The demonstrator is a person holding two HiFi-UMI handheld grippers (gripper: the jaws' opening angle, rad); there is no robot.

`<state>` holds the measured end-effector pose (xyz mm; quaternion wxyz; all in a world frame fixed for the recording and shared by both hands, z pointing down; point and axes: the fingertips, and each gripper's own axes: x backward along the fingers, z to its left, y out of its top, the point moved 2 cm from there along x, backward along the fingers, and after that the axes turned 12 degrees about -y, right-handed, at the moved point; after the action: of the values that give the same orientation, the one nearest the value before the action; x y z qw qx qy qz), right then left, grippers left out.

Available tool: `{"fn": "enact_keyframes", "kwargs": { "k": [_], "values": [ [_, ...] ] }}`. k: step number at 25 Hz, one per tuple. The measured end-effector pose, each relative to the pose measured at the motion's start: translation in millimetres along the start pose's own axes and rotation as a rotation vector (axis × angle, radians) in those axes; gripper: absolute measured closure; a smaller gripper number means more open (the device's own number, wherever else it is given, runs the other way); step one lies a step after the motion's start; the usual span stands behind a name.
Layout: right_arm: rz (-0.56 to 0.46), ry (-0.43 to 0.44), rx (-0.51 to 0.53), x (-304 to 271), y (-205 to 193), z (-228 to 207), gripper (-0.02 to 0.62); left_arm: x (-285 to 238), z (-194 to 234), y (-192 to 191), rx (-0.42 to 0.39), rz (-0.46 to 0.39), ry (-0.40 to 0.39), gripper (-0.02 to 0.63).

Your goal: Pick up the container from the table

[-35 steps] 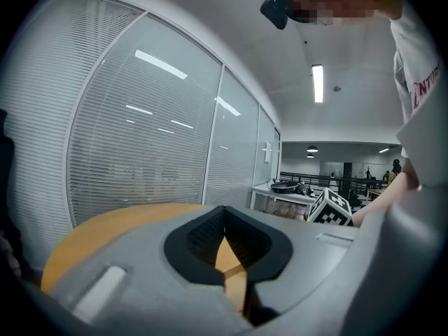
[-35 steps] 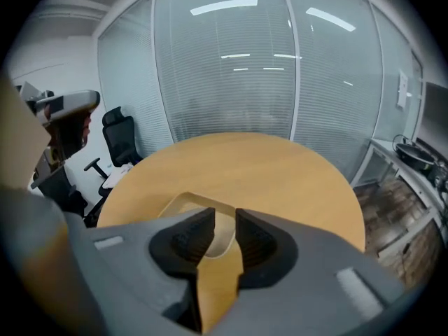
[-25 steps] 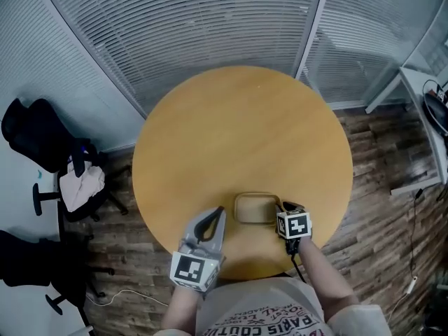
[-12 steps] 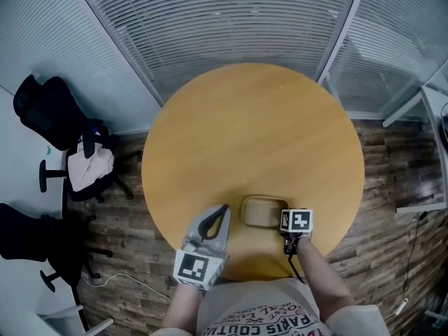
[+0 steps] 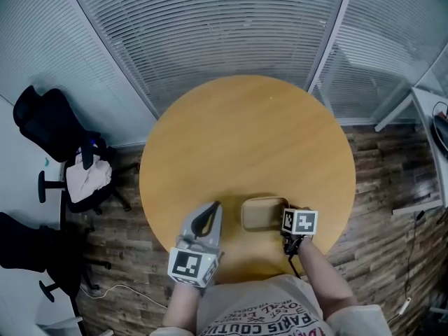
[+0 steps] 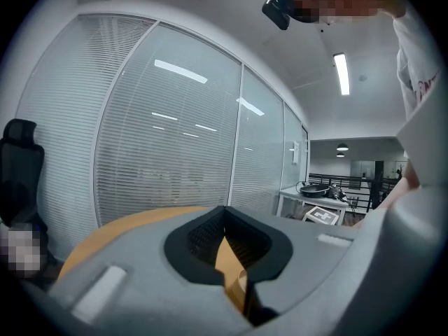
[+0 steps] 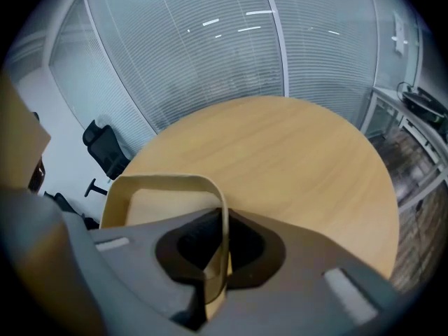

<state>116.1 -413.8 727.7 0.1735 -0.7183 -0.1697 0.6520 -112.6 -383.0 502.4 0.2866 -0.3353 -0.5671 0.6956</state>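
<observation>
A tan, shallow, rounded-rectangle container [image 5: 262, 213] sits near the front edge of the round wooden table [image 5: 245, 138]. My right gripper [image 5: 286, 214] is shut on the container's right wall. In the right gripper view the thin wall of the container [image 7: 162, 187] runs straight between the jaws of the right gripper [image 7: 213, 261]. Whether the container is off the tabletop I cannot tell. My left gripper [image 5: 212, 209] hovers just left of the container, shut and holding nothing. In its own view the left gripper [image 6: 225, 219] shows only tabletop past the jaws.
Black office chairs [image 5: 49, 128] stand on the wooden floor left of the table, one with a pale cloth [image 5: 87, 177] on it. Glass walls with blinds [image 5: 224, 33] run behind the table. A white desk [image 5: 428, 110] stands at the right.
The head view has shifted a little. Both grippers and the container keep nearly the same places, with the right gripper still on the container's right wall.
</observation>
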Motion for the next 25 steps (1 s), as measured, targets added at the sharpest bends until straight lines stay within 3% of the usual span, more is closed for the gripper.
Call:
{"fn": "enact_keyframes", "kwargs": {
  "k": [6, 13, 21, 25],
  "values": [
    [-0.232, 0.038, 0.022, 65.4, 63.0, 6.4, 0.591, 3.8, 3.9, 20.0, -0.004, -0.047, 0.014, 0.603],
    [-0.611, 0.032, 0.092, 164.2, 126.5, 18.9, 0.591, 10.4, 9.0, 48.4, -0.015, -0.112, 0.025, 0.604],
    [-1.008, 0.053, 0.273, 263.7, 130.6, 40.0, 0.591, 21.9, -5.2, 74.5, -0.083, -0.144, 0.012, 0.604],
    [-1.116, 0.045, 0.299, 288.5, 124.6, 41.7, 0.591, 28.3, -10.9, 85.6, -0.109, -0.162, 0.022, 0.603]
  ]
}}
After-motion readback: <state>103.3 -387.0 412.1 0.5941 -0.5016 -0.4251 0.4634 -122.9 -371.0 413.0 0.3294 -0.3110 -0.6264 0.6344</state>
